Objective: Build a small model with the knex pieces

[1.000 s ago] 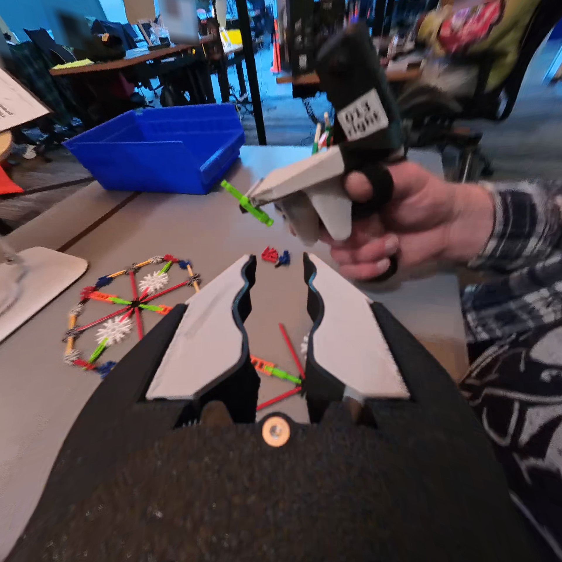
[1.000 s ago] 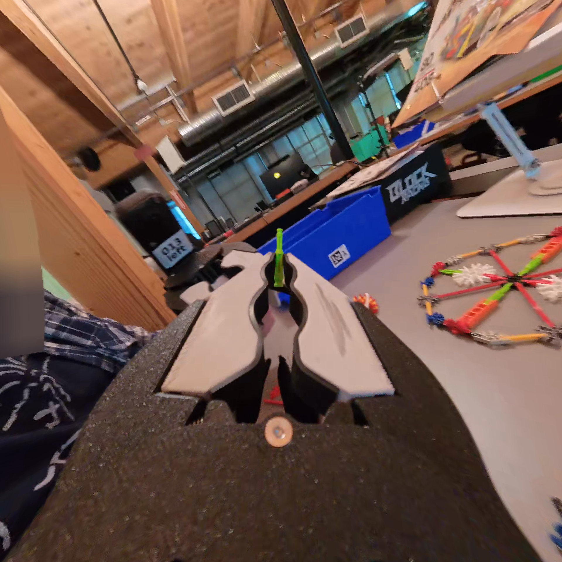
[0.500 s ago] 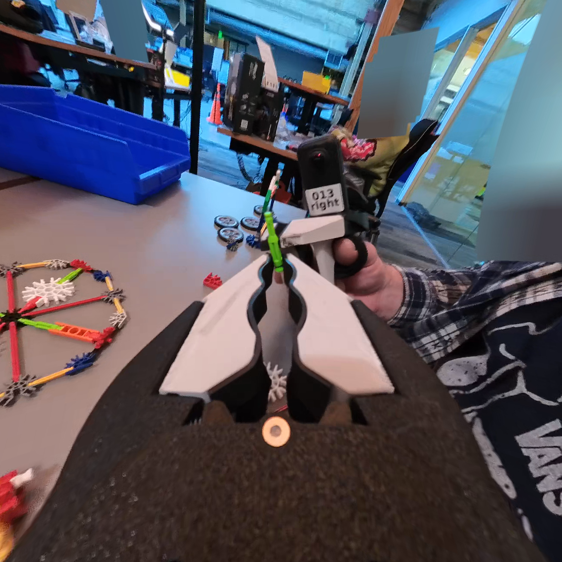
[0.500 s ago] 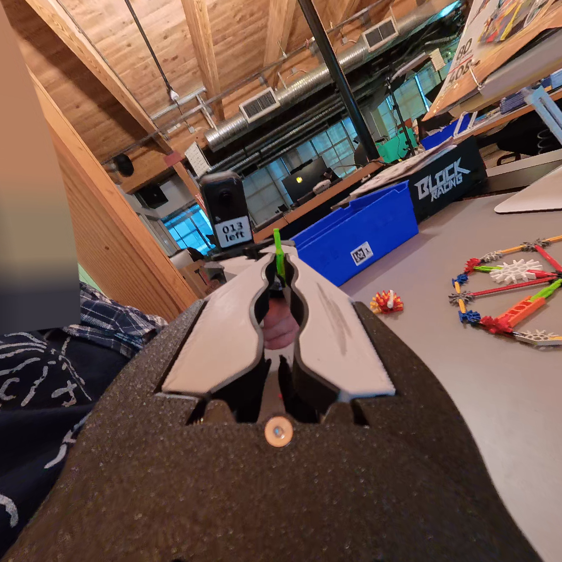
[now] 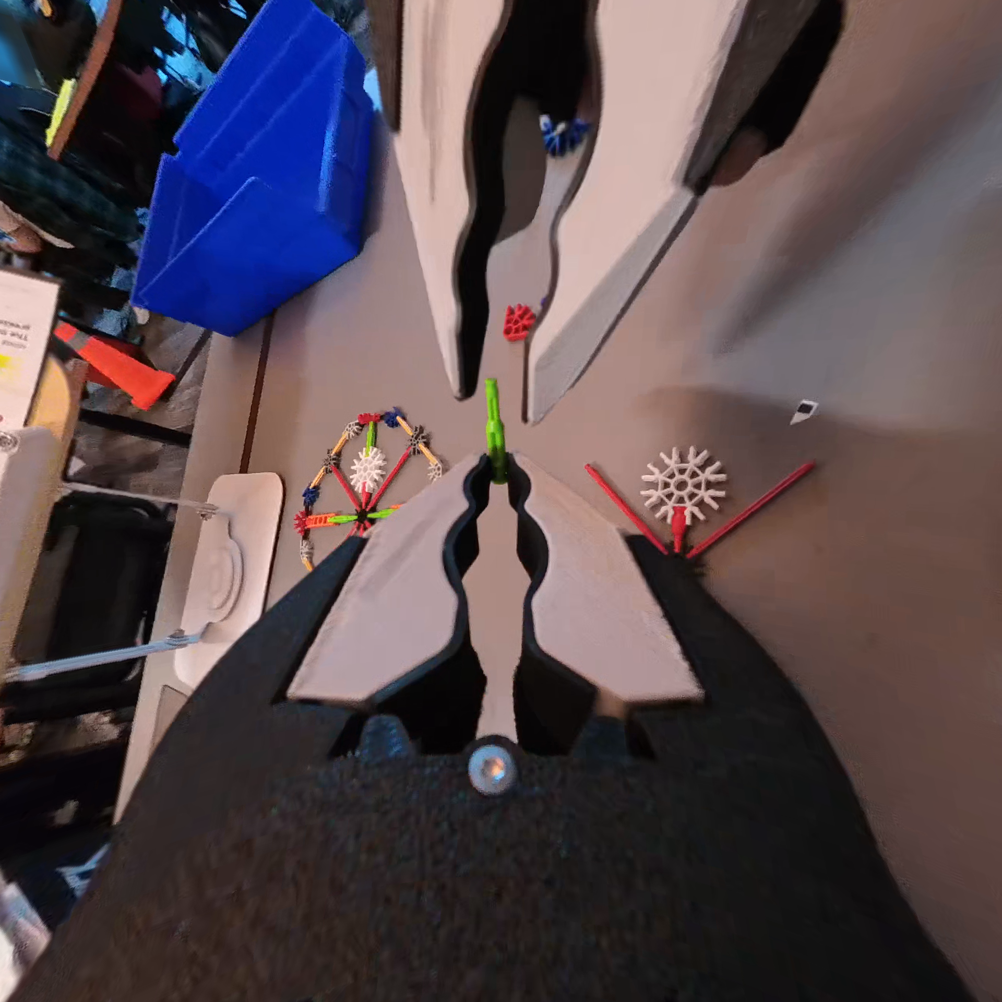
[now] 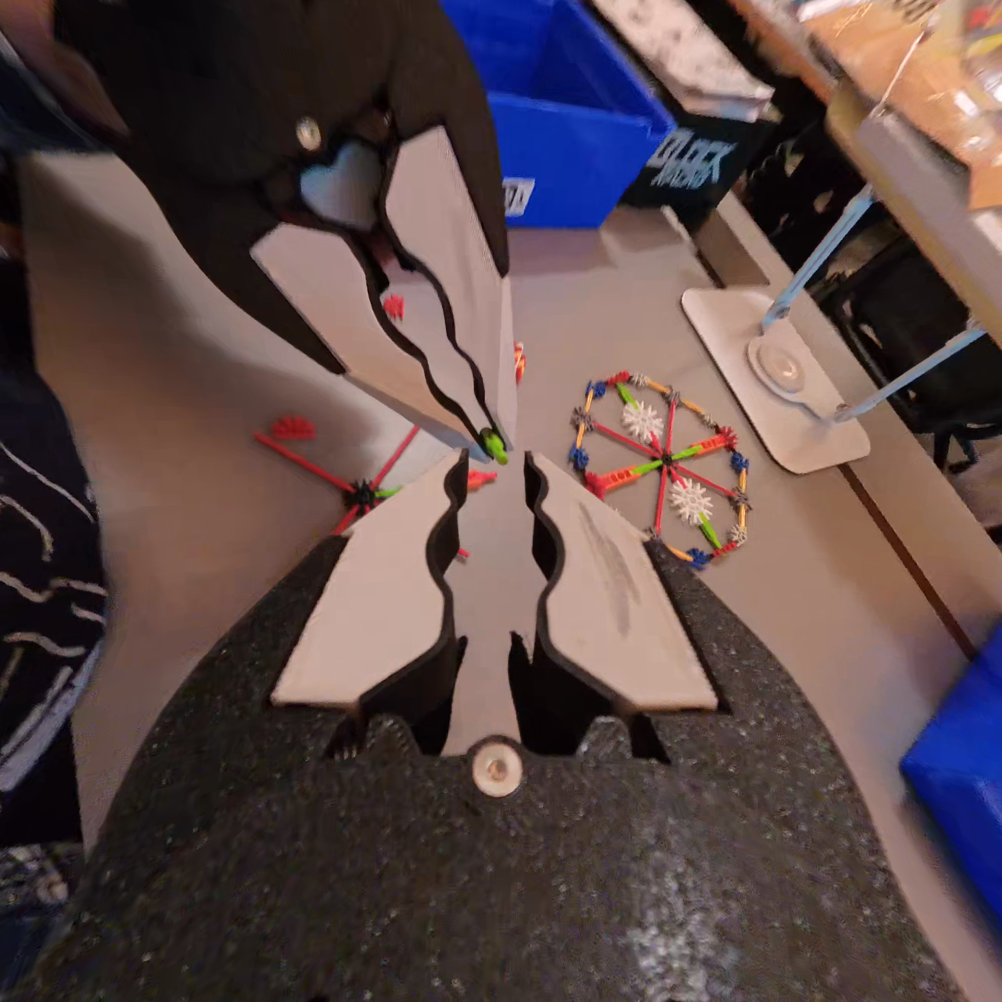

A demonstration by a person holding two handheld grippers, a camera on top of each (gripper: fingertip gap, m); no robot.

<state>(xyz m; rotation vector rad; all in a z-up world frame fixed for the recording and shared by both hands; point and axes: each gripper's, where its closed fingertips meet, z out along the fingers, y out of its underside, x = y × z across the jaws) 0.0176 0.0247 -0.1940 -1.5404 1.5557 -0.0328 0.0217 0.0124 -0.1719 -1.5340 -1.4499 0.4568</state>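
Change: both views now tilted down at the table instead of out at the room; right gripper [image 6: 494, 461] now parted and off the green rod [image 5: 494, 434], which it pinched half a second ago.
Table [image 5: 813, 650]: grey, fills most of both frames.
Blue bin [image 5: 255, 206]: upper left of the left wrist view, well apart from both claws.
Right gripper: jaws apart, enters from the top of the left wrist view, tips on either side of the rod's free end, no visible contact.
Left gripper [image 5: 496, 469]: jaws together, clamped on the rod's lower end at the very tips.
Wheel assembly [image 6: 664, 461]: flat on the table, right of centre in the right wrist view.
White snowflake piece [image 5: 683, 485]: right of centre, between two red rods.
Green rod: frame centre, held above the table, points at the right claw.
Risk: judged a thin tip grip on a slim, smooth part; likely to twist or slip out if nudged by the open fingers, and to drop among the loose pieces.
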